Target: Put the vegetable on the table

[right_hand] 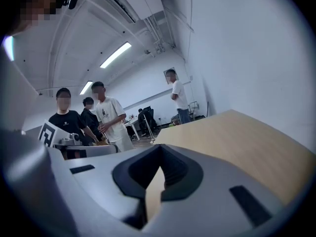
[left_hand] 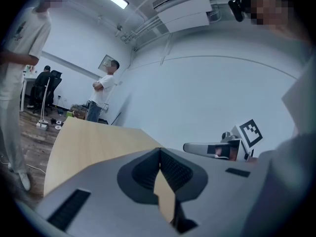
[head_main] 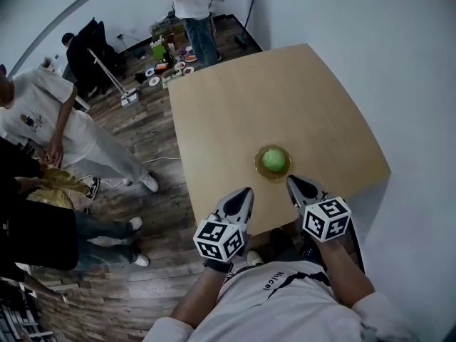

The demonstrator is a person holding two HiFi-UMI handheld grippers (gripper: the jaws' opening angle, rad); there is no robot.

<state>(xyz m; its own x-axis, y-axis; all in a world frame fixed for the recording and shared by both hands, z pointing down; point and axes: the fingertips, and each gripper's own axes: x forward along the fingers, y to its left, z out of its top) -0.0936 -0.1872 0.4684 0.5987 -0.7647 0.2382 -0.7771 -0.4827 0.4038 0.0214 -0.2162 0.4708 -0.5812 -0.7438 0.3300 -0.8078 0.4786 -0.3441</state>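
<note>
Vegetable [head_main: 273, 160], round and green, sits on a small brownish plate [head_main: 259, 168] on the wooden table [head_main: 285, 98], just ahead of both tools and a touch nearer the right one. Left gripper [head_main: 244, 193] hangs at the table's near edge, jaws pressed together at the tips, nothing between them. Right gripper [head_main: 293, 183] is beside it, close to the plate's rim, its jaws also closed and empty. Off beyond the left gripper, a few people [head_main: 43, 120] stand on the wooden floor [head_main: 153, 130].
</note>
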